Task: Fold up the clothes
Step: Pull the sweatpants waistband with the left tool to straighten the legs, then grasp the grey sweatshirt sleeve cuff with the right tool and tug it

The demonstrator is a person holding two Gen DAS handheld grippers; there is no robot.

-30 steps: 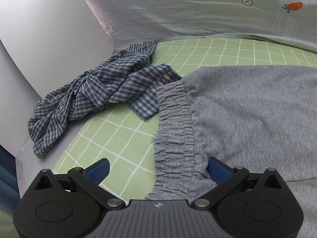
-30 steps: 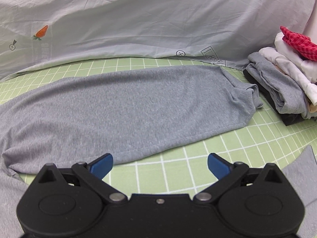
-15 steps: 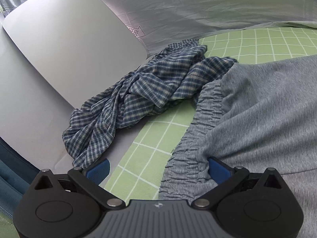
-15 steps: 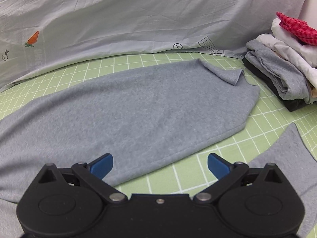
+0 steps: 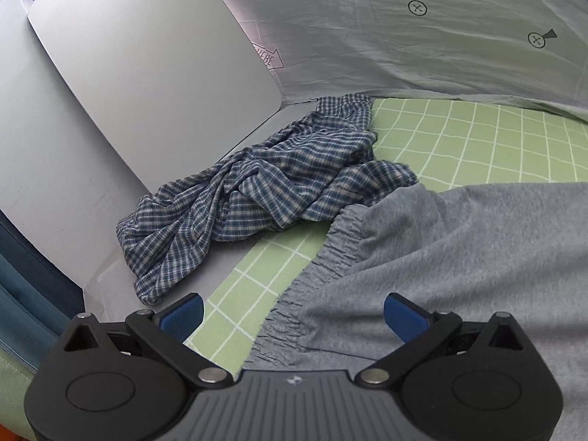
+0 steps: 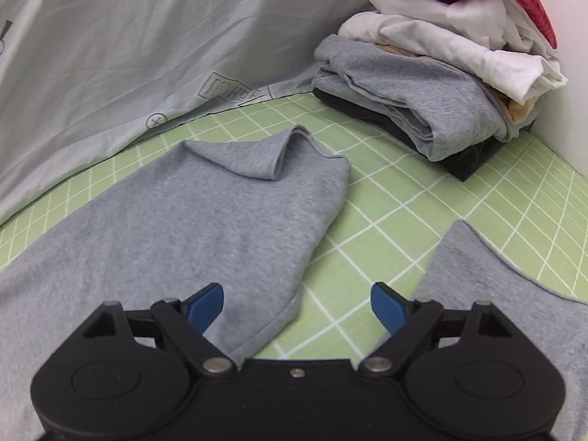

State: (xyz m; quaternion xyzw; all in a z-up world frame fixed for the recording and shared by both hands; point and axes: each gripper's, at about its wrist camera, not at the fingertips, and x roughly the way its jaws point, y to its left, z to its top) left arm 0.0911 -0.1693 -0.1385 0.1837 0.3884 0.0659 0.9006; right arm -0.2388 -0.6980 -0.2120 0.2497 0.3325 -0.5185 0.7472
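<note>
Grey sweatpants point(image 5: 459, 257) lie flat on the green grid mat point(image 5: 477, 139). Their gathered elastic waistband point(image 5: 312, 279) runs between the wide-apart blue pads of my left gripper point(image 5: 294, 312), which stands open just above it. In the right wrist view one grey leg point(image 6: 191, 228) stretches away, its cuff point(image 6: 268, 150) folded back. The other leg point(image 6: 507, 294) lies at the lower right. My right gripper point(image 6: 297, 303) hovers over the near edge of the first leg. Its jaws are closing, with the leg's hem and bare mat between them and no pad pressing on cloth.
A crumpled blue plaid garment point(image 5: 257, 191) lies left of the waistband, partly on a grey board point(image 5: 147, 73). A stack of folded clothes point(image 6: 441, 73), grey, white and red, sits at the mat's far right corner. A pale sheet point(image 6: 128, 55) drapes behind.
The left gripper has risen and drawn back from the waistband, so more of the plaid garment shows. The right gripper has swept right along the leg toward the cuff, rolled, and its jaws have narrowed slightly.
</note>
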